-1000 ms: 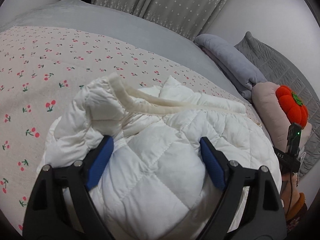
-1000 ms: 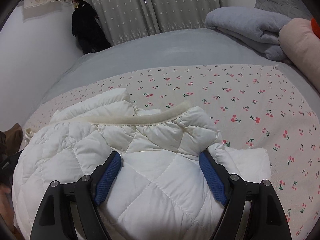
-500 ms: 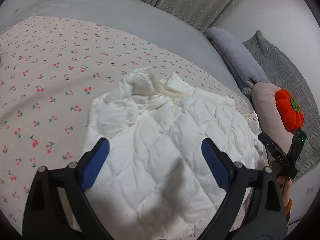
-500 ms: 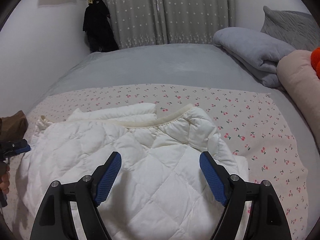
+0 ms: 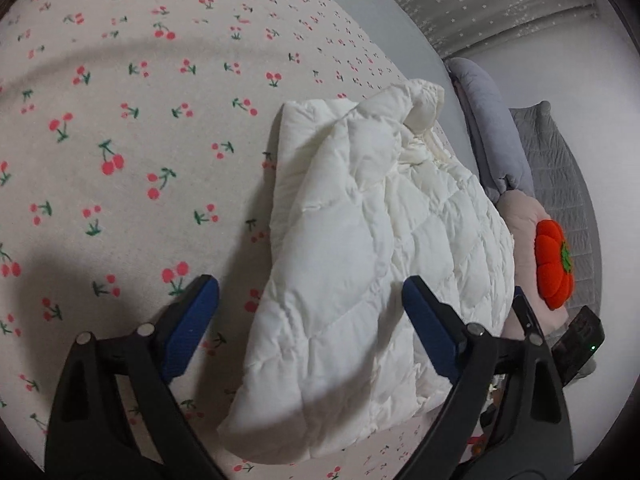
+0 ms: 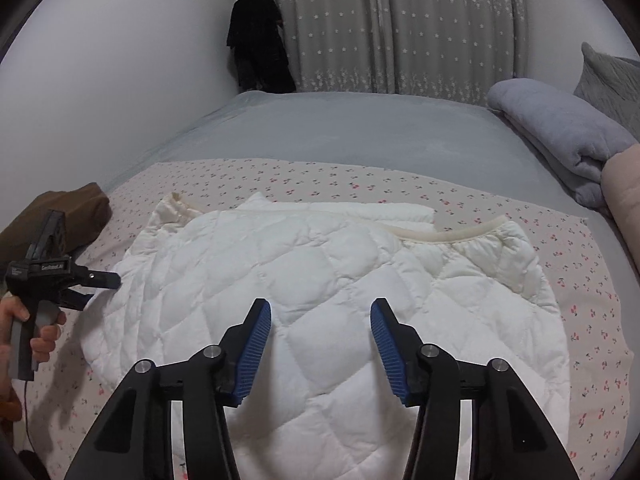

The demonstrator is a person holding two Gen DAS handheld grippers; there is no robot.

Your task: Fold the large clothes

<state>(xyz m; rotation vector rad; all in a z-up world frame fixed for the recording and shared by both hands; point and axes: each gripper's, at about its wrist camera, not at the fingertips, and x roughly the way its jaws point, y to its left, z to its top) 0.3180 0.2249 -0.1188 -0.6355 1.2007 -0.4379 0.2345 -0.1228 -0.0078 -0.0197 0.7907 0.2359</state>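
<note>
A white quilted jacket (image 5: 372, 248) lies folded on the cherry-print sheet (image 5: 120, 140). Its cream collar band (image 6: 452, 236) lies along the far edge. My left gripper (image 5: 308, 284) hangs open over the jacket's near left edge, one finger above the sheet and one above the quilting, holding nothing. In the right wrist view the left gripper (image 6: 100, 288) shows at the left in a person's hand (image 6: 40, 340), just off the jacket's side. My right gripper (image 6: 321, 306) hovers above the middle of the jacket (image 6: 320, 280). Its jaws are closing with nothing between them.
A grey bed cover (image 6: 360, 132) runs beyond the sheet to star-print curtains (image 6: 400, 28). A rolled grey blanket (image 6: 560, 132), a pink pillow (image 5: 524, 240) and an orange pumpkin cushion (image 5: 554, 264) lie at the right. A brown cloth (image 6: 60, 216) sits at the left edge.
Both grippers have drawn back from the jacket, which now lies flatter. The left view has swung over to the jacket's left side and rolled. The right jaws have narrowed.
</note>
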